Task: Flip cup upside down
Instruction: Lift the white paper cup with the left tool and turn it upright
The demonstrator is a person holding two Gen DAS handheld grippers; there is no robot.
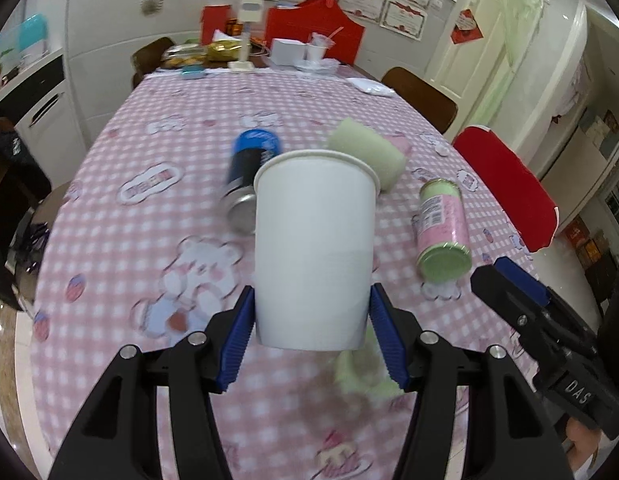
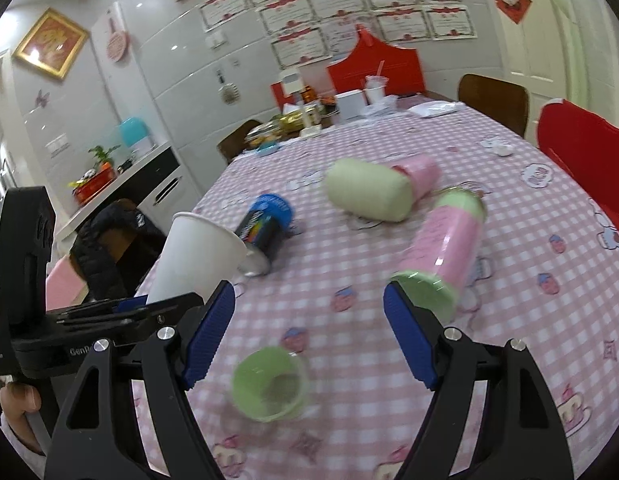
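Note:
A white paper cup is held between the blue pads of my left gripper, lifted above the pink checked tablecloth, mouth pointing up and away. In the right wrist view the same cup is tilted at the left, gripped near its base by the left gripper. My right gripper is open and empty above the table; its finger also shows at the right of the left wrist view. A small green cup lies on the cloth below the right gripper.
A blue and black can, a pink and green can and a pale green roll lie on the table. Red-covered chairs stand at the right. Boxes and cups crowd the far end.

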